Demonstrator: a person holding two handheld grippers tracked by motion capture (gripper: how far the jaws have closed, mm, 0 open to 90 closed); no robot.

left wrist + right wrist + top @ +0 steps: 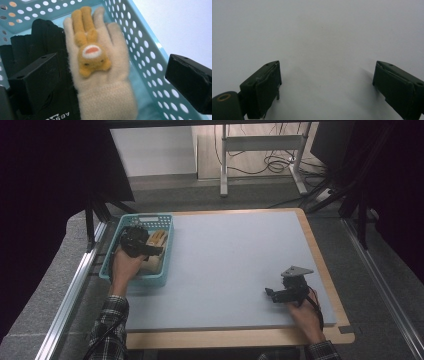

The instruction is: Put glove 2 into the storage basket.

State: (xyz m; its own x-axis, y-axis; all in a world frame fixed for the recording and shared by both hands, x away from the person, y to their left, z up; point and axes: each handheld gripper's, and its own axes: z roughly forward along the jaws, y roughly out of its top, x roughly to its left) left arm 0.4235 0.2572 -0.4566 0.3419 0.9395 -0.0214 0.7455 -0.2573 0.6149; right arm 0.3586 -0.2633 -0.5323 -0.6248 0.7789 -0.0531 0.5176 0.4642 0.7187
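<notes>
A cream knitted glove (105, 75) with an orange plush rabbit (90, 50) on its back lies in the turquoise perforated basket (150, 57), fingers pointing away. A black glove (32, 42) lies beside it in the left gripper view. My left gripper (112, 77) hangs open over the basket, its jaws standing wide on either side of the cream glove. From above, the left gripper (135, 242) is inside the basket (167, 227) over the cream glove (156, 240). My right gripper (287, 292) rests low over the grey mat at the front right, open and holding nothing, jaws (327, 87) far apart.
The grey mat (230, 260) covers the wooden table. The basket stands at the mat's left edge. Beyond the table are a white desk frame (260, 155) and cables on the floor. Black curtains flank both sides.
</notes>
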